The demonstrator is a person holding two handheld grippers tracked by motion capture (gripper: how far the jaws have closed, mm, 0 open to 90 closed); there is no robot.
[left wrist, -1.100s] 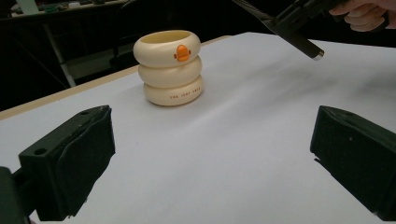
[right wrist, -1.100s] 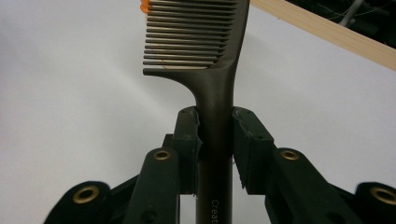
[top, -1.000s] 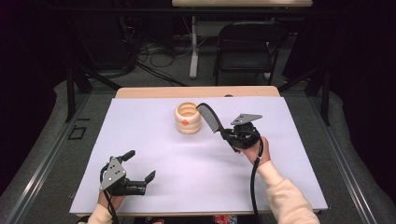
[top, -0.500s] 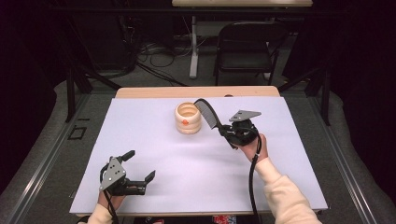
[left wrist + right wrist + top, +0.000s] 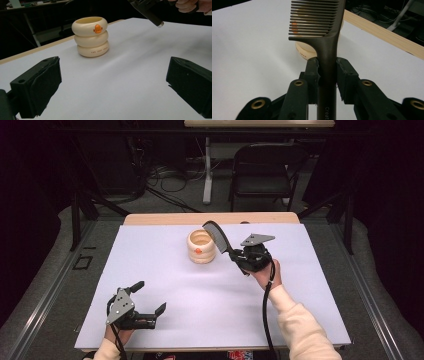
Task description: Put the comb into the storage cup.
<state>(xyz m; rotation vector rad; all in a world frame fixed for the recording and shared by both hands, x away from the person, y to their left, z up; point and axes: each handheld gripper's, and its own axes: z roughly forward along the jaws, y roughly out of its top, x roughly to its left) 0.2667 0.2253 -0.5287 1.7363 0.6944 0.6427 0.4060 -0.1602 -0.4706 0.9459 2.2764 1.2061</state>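
In the right gripper view the two black pads press on either side of a dark comb's handle, so the right gripper is clamped on the one comb, whose teeth end rises up and to the far left over the table. The top of the comb runs out of the right gripper view, the lettering on its handle is cut off after a few characters, and its teeth hide most of the cream holder behind them. That holder (a single cup shaped like three stacked rings, with one small orange mark on its top ring) stands on the far middle of the white table, just left of the comb head; whether the comb touches its rim cannot be told from the high view. Small print on its lowest ring is too fine to read in the left gripper view. The left gripper sits at the near left of the table, its jaws spread wide with nothing between them, well apart from the holder. In its view the comb's handle end and part of the right hand are cropped at the top edge.
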